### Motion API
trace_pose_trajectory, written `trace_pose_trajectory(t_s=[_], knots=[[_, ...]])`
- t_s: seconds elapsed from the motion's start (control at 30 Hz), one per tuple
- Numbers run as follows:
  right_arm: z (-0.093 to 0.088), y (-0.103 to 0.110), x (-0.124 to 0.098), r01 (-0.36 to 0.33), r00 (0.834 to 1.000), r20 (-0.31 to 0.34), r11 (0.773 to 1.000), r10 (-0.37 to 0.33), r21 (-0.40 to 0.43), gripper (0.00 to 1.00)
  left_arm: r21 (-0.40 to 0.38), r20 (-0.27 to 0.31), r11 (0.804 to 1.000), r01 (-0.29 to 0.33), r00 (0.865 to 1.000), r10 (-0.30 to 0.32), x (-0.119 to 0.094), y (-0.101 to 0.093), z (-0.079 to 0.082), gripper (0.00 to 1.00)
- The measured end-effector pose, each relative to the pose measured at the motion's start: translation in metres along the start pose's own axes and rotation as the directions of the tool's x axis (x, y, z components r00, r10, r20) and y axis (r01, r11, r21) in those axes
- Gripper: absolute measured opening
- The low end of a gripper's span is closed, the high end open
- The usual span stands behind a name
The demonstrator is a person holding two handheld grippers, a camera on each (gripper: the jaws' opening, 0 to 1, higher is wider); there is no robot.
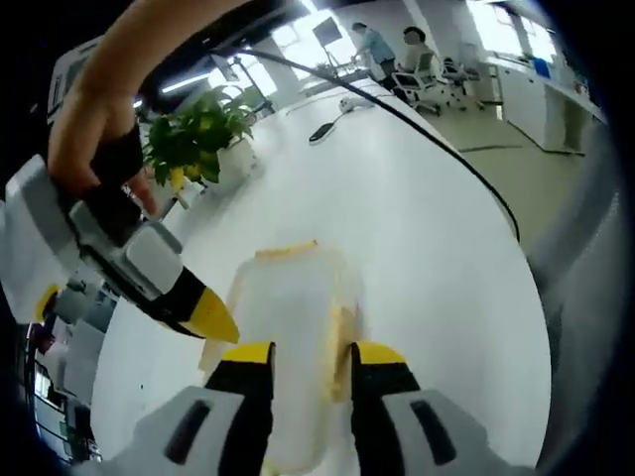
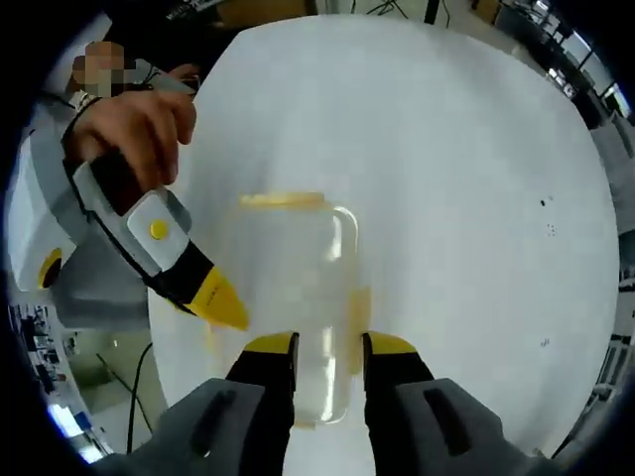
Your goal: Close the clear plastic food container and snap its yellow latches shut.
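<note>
The left hand-held gripper (image 1: pixel 310 355) and right hand-held gripper (image 2: pixel 329 347) are each standing narrowly parted over the container's (image 2: pixel 293 297) near end. The container is lying on the white counter (image 2: pixel 446 178), its long axis running away from the jaws.

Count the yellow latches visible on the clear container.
2 clearly: one latch on the container's far end, another latch on its side at view right. Others may be hidden.
</note>
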State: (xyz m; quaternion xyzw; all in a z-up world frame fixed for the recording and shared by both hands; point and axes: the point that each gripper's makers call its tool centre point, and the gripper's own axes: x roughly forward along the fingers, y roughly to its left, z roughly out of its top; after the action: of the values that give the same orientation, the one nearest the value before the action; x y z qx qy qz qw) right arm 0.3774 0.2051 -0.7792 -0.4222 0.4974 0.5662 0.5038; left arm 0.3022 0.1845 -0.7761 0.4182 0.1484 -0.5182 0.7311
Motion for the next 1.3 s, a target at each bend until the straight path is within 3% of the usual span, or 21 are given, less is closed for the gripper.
trace_pose_trajectory(t_s=[0.33, 0.63, 0.83, 1.3], knots=[[-0.001, -0.001, 0.003, -0.073, 0.997, -0.026, 0.997, 0.073, 0.014, 0.25, 0.025, -0.002, 1.0, -0.018, 1.0, 0.018, 0.002, 0.001, 0.0, 0.26], [-0.002, 0.0, 0.004, -0.117, 0.992, -0.049, 0.992, 0.119, 0.037, 0.27, 0.004, 0.048, 0.999, -0.035, 0.998, 0.035, 0.003, 0.001, 0.0, 0.27], [-0.003, 0.007, 0.011, -0.163, 0.984, -0.059, 0.984, 0.167, 0.072, 0.38, -0.001, 0.073, 0.999, -0.052, 0.996, 0.052, 0.004, 0.0, 0.001, 0.26], [-0.003, 0.008, 0.009, -0.159, 0.984, -0.064, 0.983, 0.165, 0.088, 0.35, 0.05, 0.05, 0.997, -0.062, 0.997, 0.059, 0.004, -0.001, 0.003, 0.2]])
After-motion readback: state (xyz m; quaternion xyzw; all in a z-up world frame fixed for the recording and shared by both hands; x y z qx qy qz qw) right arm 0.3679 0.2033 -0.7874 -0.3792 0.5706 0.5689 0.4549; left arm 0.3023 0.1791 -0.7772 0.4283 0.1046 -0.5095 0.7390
